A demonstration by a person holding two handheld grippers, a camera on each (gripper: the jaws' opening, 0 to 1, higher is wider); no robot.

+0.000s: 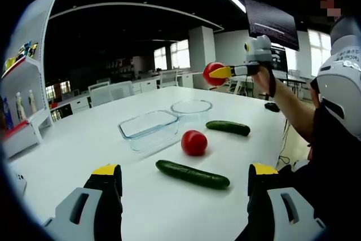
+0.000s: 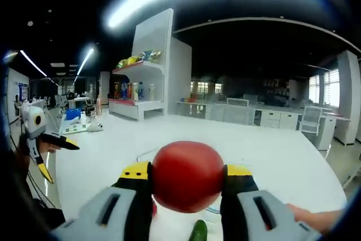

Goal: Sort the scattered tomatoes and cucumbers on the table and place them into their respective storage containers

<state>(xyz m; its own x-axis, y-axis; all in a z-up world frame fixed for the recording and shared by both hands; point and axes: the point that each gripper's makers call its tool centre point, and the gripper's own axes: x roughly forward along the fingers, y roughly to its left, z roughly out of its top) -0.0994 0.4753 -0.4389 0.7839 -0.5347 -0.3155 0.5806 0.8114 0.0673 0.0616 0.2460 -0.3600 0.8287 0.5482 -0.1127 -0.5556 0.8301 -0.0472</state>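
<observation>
Both glass containers point(image 1: 148, 128) sat empty; right hand-held gripper point(image 2: 188, 177) clamped one tomato point(image 2: 188, 175) aloft, left hand-held gripper point(image 1: 183, 176) gaped wide, while another tomato point(image 1: 194, 142) and two cucumbers point(image 1: 192, 174) lay on the table point(image 1: 84, 145).

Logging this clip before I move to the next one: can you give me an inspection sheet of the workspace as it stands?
Surface: white table, mostly bare.
Job's things: rectangular glass container and round glass dish, nothing seen inside; loose tomato; near cucumber; far cucumber.
Clutter: small dark object near the table edge.
Grippers: right gripper shut on held tomato, raised above the table; left gripper open, holding nothing.
Cables: nothing seen.
Surroundings: display shelf, office desks, ceiling lights.
</observation>
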